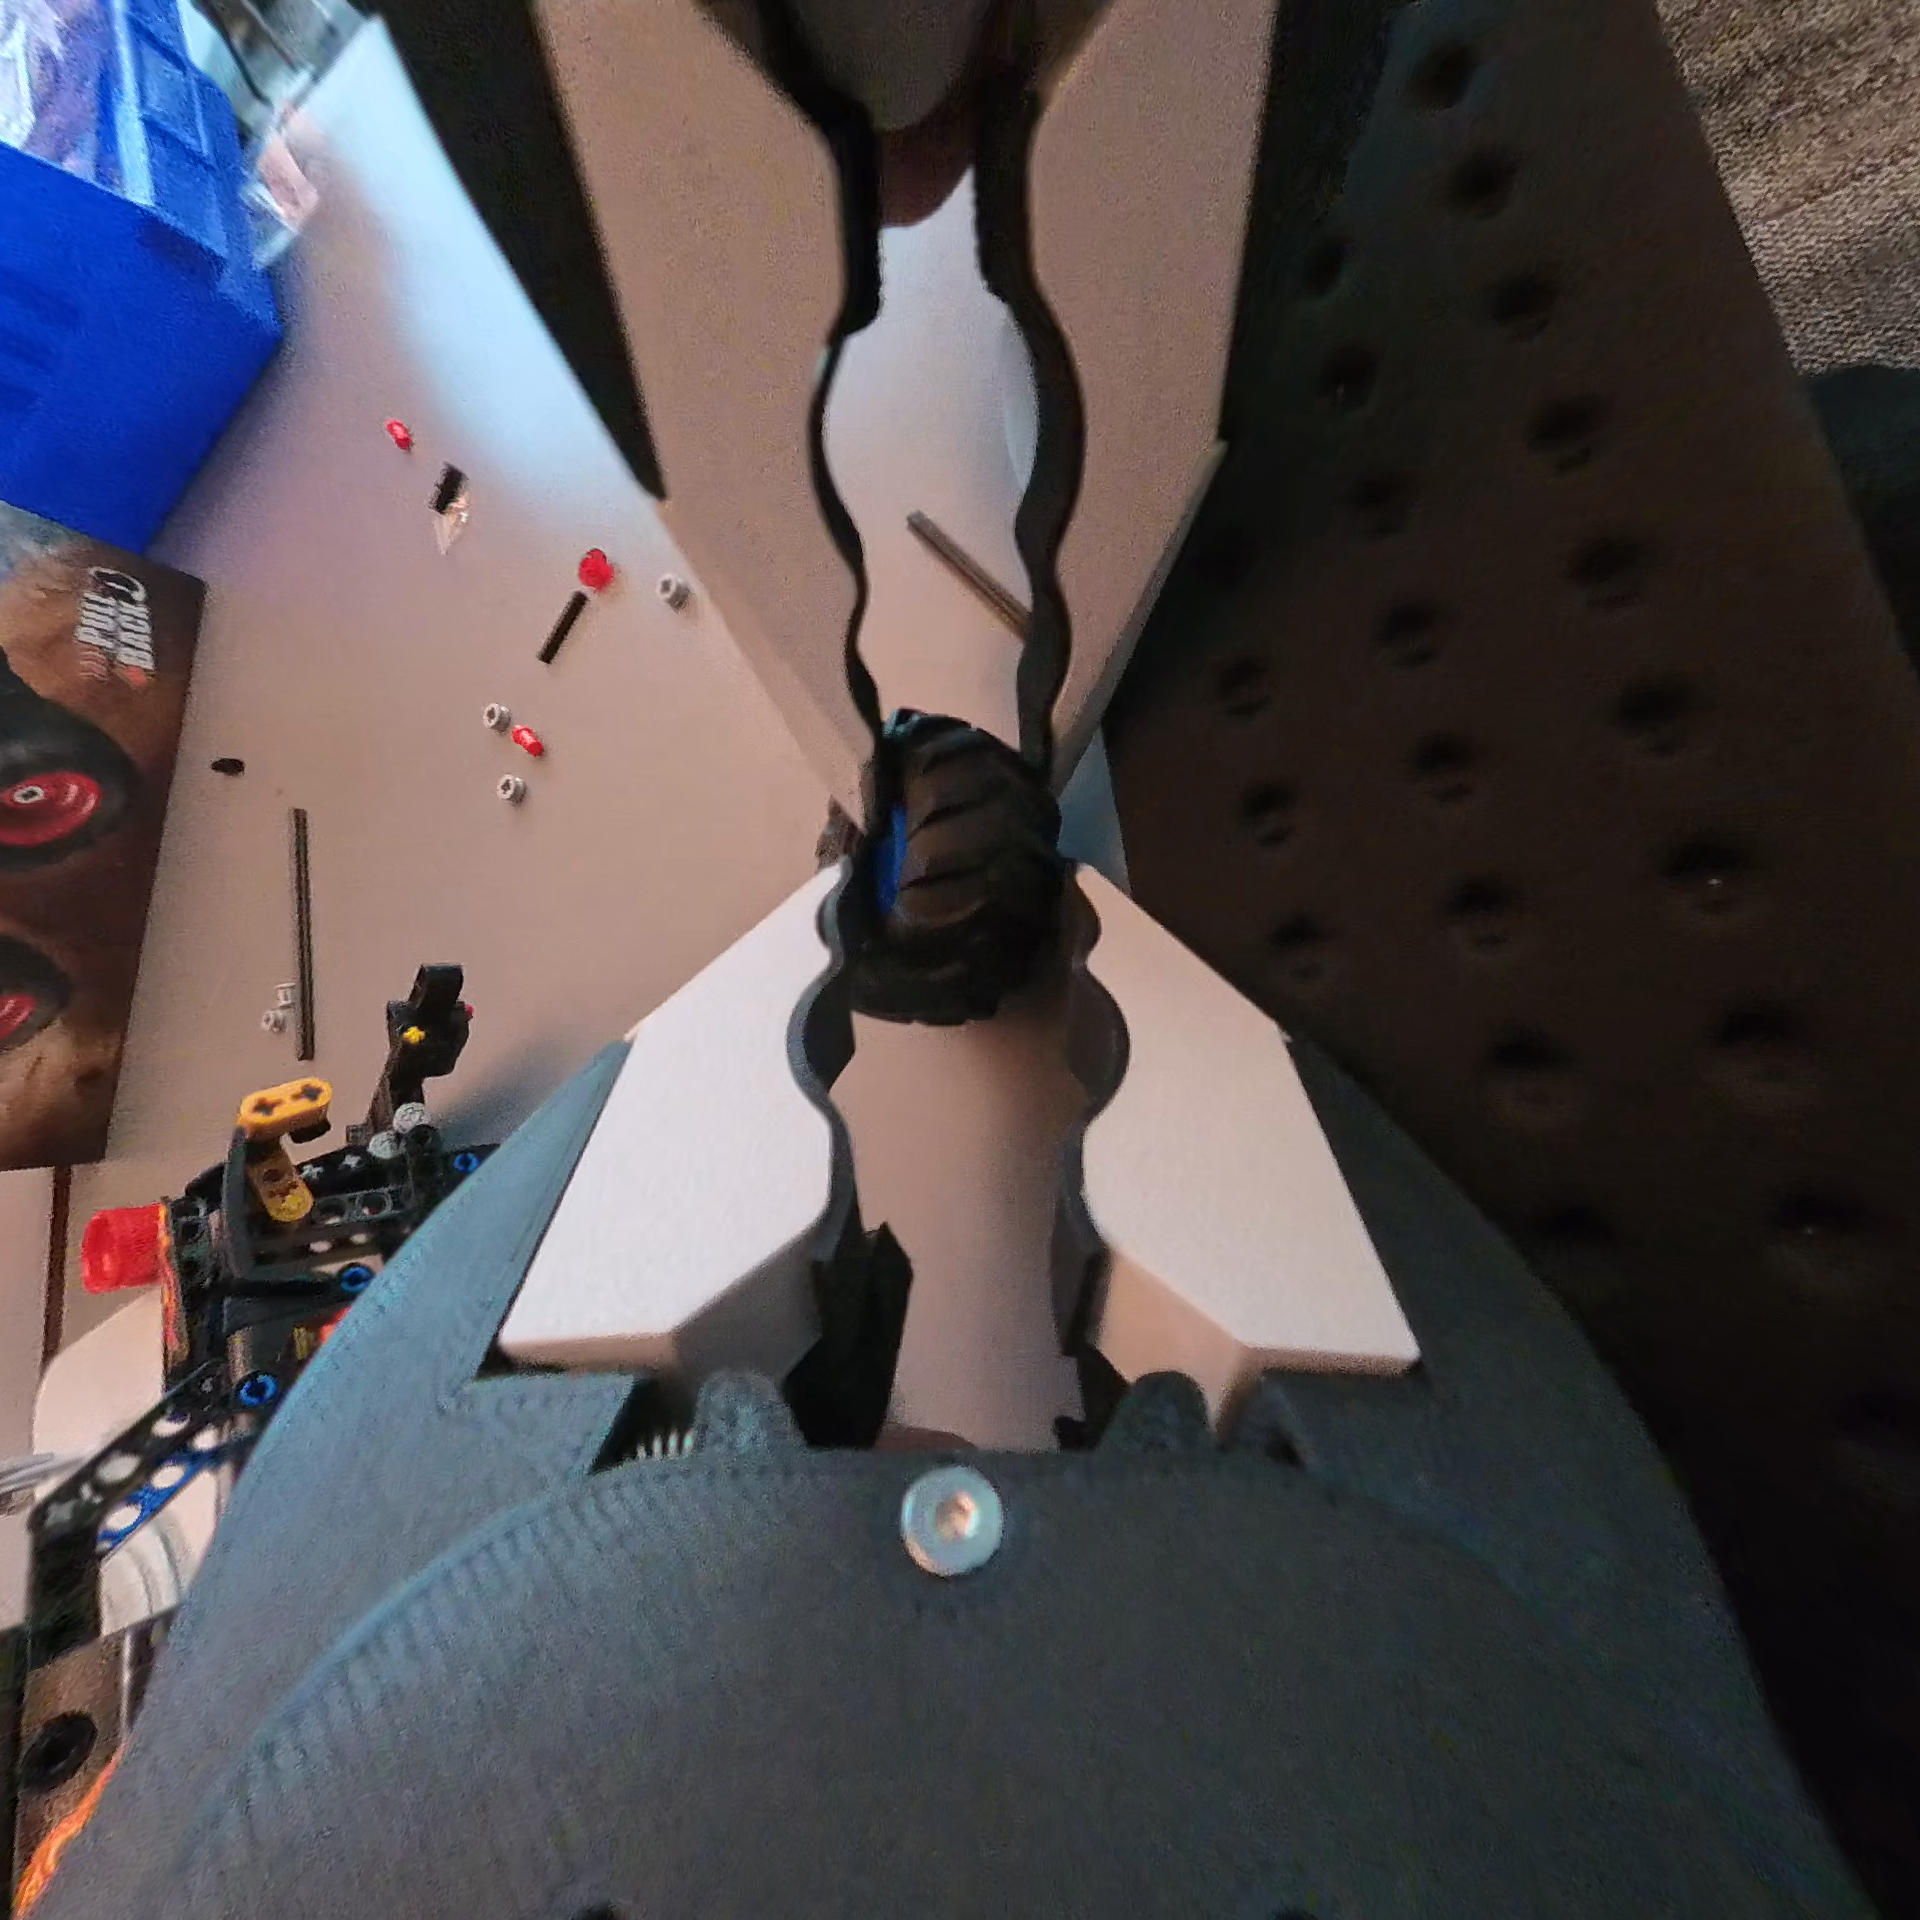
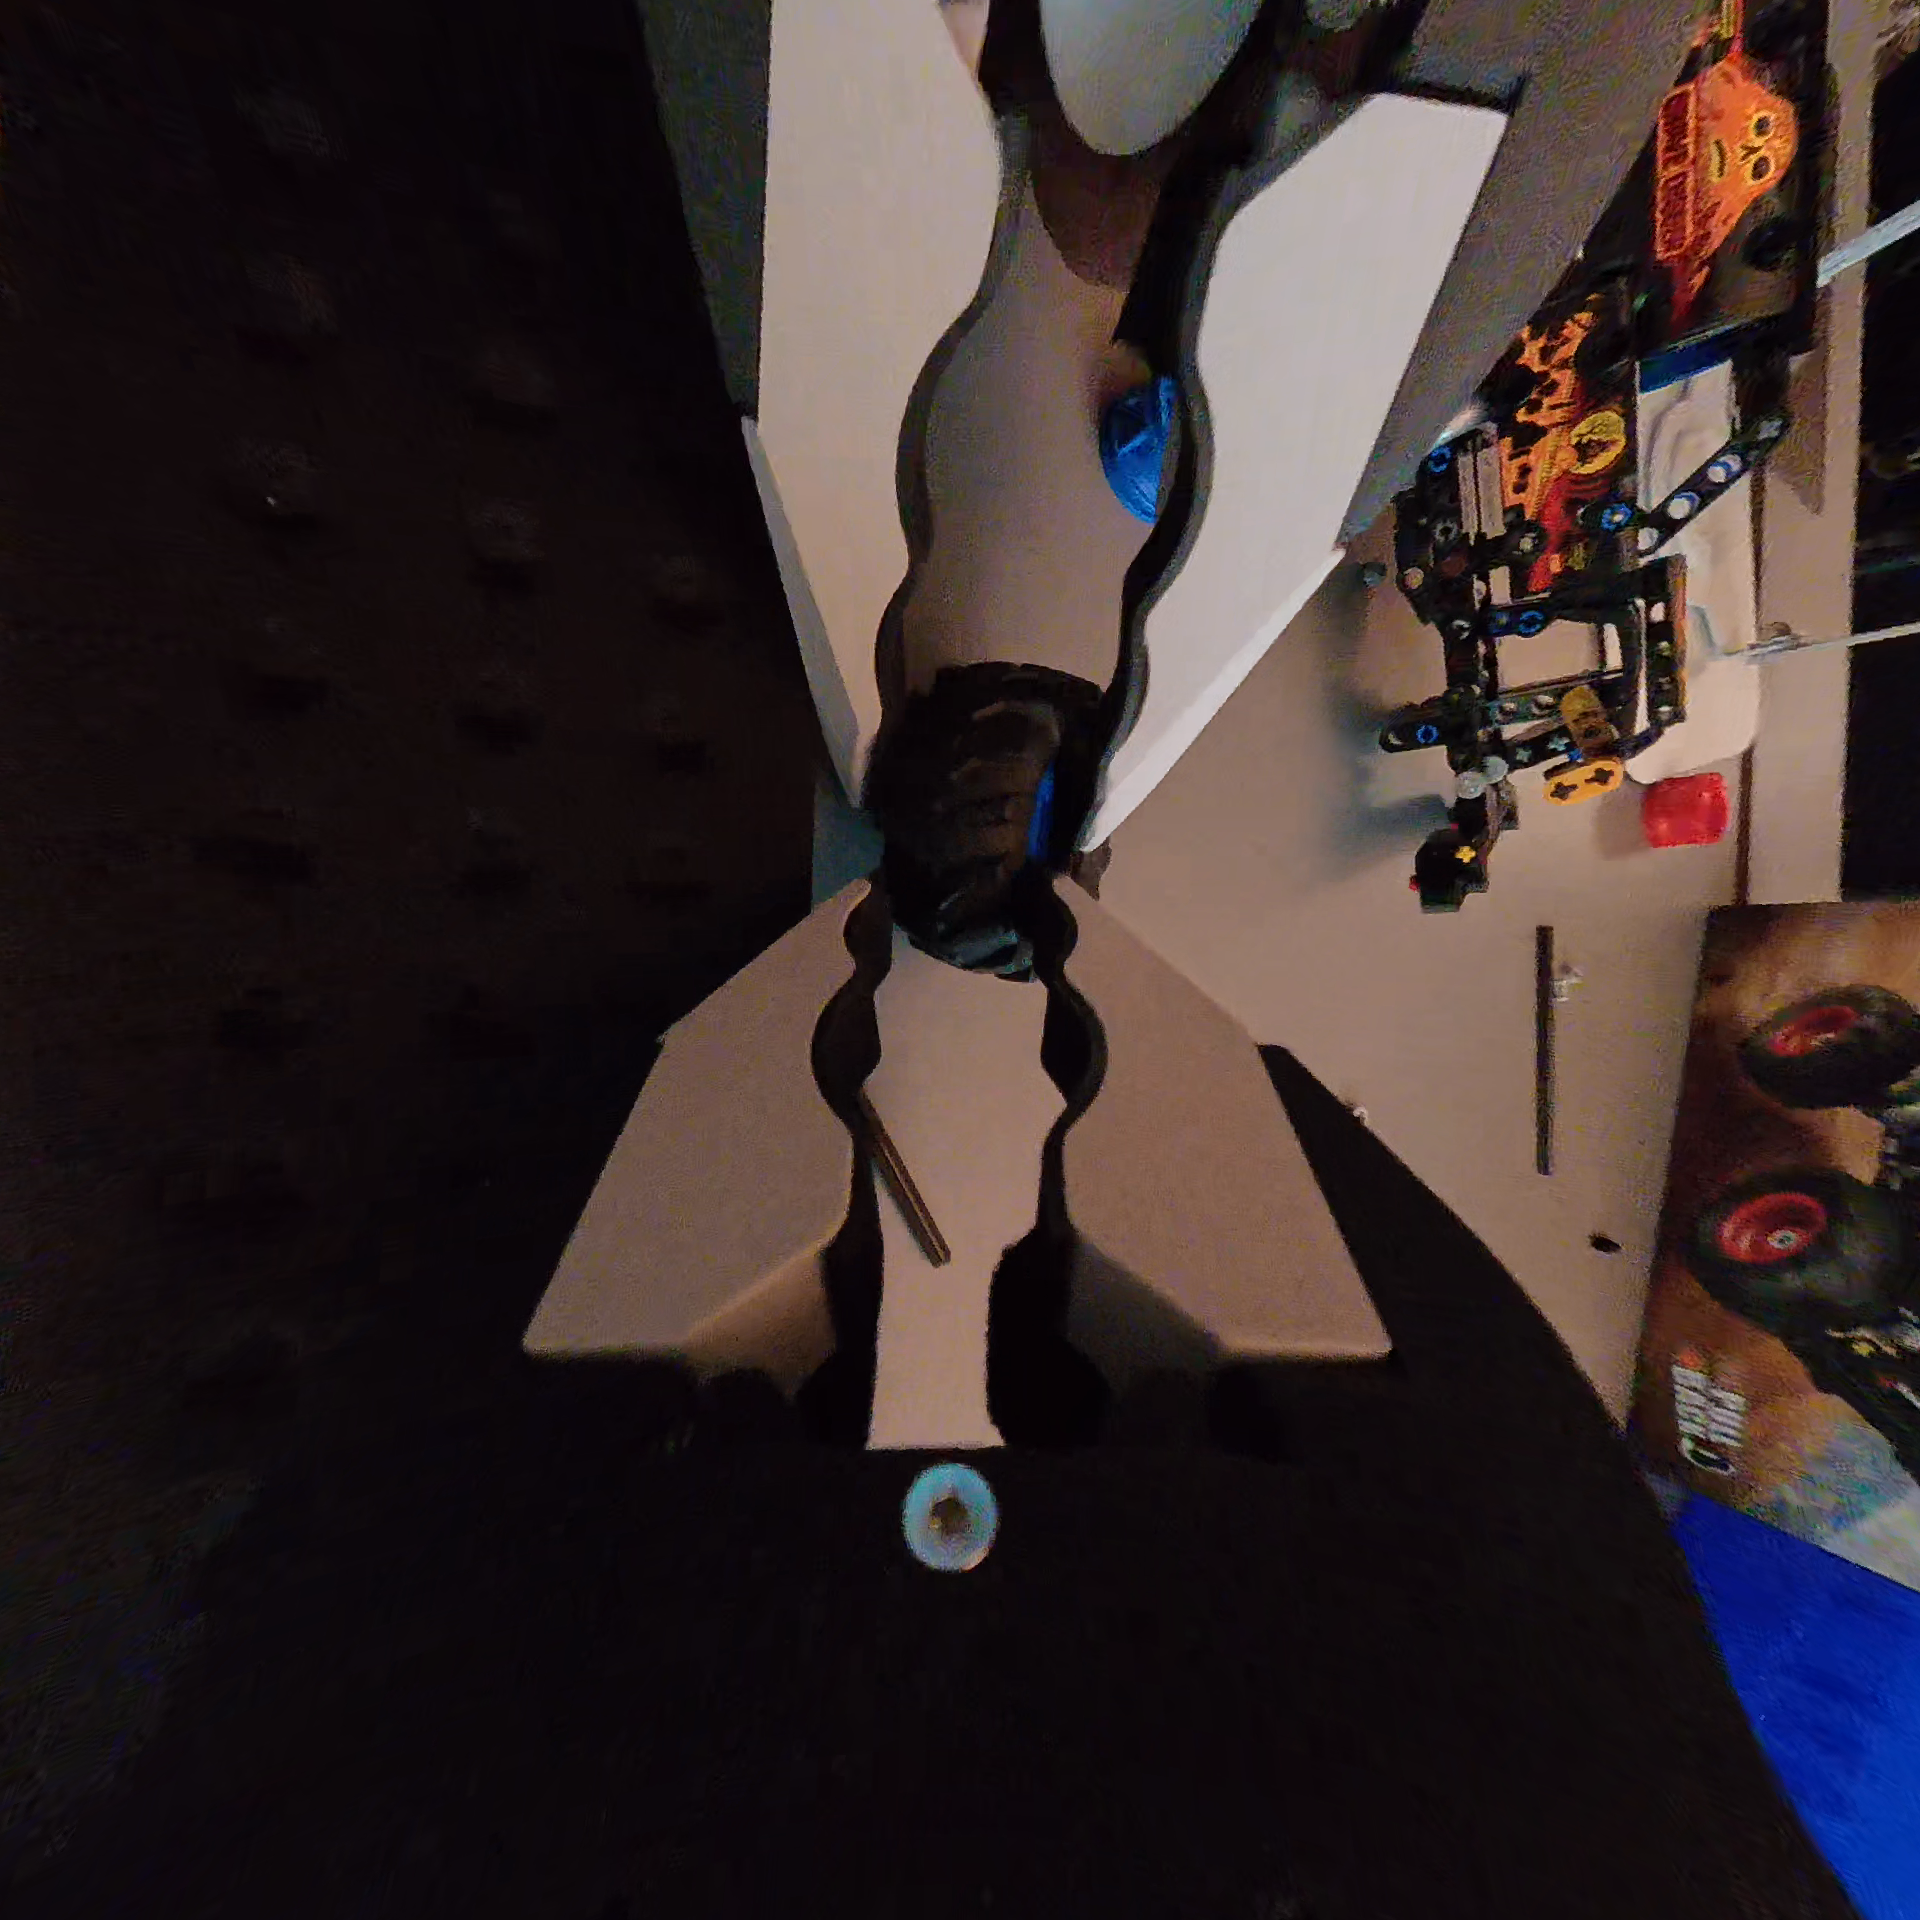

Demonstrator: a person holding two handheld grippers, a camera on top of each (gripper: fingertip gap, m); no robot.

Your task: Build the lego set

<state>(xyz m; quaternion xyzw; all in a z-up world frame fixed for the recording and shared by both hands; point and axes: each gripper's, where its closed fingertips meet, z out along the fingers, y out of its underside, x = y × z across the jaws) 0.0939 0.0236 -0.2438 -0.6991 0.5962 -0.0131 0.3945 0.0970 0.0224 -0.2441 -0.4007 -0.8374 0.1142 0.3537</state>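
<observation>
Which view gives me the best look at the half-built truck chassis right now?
The right wrist view: the truck chassis lies in full view on the table, frame and orange panels visible. In the left wrist view it sits at the edge, partly hidden behind the left tongs.

left gripper (image 1: 951,883) and right gripper (image 2: 961,894) tip-to-tip, fingers (image 1: 727,1132) narrowed (both clamping)

table (image 1: 343,644): white | on it: truck chassis (image 1: 301,1216), black axle (image 1: 302,935), red pins (image 1: 595,567), booklet (image 1: 73,831)

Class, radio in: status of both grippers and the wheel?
Left hand-held gripper and right hand-held gripper both shut on black tyre, tip to tip. Blue rim inside. Nothing in the way.
</observation>
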